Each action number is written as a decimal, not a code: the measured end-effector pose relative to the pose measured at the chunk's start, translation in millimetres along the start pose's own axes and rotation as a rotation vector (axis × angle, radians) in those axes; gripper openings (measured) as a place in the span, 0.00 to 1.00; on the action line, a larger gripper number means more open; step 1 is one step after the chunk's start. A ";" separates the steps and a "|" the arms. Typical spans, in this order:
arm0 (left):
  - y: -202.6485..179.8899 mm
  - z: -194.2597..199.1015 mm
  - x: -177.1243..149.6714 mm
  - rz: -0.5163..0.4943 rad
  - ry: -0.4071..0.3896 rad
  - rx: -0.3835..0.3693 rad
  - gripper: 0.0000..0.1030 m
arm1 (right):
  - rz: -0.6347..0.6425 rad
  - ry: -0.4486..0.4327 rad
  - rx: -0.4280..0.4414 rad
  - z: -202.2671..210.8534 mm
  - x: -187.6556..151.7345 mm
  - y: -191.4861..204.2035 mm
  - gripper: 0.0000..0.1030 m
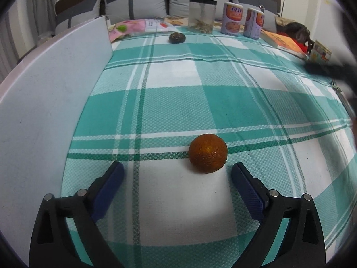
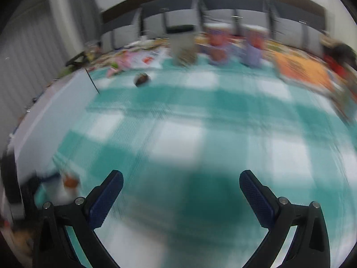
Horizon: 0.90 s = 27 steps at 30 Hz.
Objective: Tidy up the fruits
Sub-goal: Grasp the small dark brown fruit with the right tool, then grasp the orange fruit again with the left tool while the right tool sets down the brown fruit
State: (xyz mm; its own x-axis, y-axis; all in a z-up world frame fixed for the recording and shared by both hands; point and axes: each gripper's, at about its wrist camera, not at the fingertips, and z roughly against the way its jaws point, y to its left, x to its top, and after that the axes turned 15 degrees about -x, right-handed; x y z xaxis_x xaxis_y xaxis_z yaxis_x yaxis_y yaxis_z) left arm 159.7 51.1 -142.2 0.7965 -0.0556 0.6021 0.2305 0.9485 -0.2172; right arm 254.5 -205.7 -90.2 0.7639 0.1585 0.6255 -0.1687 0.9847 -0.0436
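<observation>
Oranges are the fruit here: one orange (image 1: 208, 153) sits on the green-and-white checked tablecloth (image 1: 223, 102), just ahead of the left gripper (image 1: 177, 169) and nearer its right-hand finger, touching neither blue pad. That gripper's jaws stand wide and hold nothing. A white board (image 1: 51, 93) lies along the cloth's left edge; most of the middle of the cloth lies bare between the orange and the far row of things. At that far edge stand a clear canister (image 1: 202, 15) and two printed tins (image 1: 232, 19), with an orange book (image 1: 286, 41) to the right and a dark round fruit (image 1: 177, 37) well apart from the orange. The right gripper (image 2: 181, 181) hangs over bare cloth, jaws equally wide and empty, its view smeared by blur. Both grippers point steeply down at the cloth.
</observation>
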 end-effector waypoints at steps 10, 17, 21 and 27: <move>1.8 -0.6 -1.1 0.003 -0.001 -0.001 0.97 | 0.161 0.024 0.062 -145.5 148.5 124.8 0.79; 1.9 -0.2 -1.0 0.003 -0.001 -0.001 0.97 | 0.210 0.074 0.031 -176.2 149.7 140.2 0.40; 1.6 0.1 -1.1 0.003 -0.001 -0.001 0.97 | 0.176 0.092 0.104 -132.6 119.1 105.2 0.40; 6.0 2.3 -0.2 0.021 -0.015 -0.034 0.95 | 0.169 0.153 0.139 -31.9 22.5 52.3 0.40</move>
State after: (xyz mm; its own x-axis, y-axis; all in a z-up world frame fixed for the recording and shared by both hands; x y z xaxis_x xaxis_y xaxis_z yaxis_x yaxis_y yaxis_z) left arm 159.6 57.5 -141.9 0.7931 -0.0306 0.6083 0.2325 0.9383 -0.2559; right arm 282.8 -148.3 -103.3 0.8011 0.3394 0.4930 -0.3779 0.9256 -0.0232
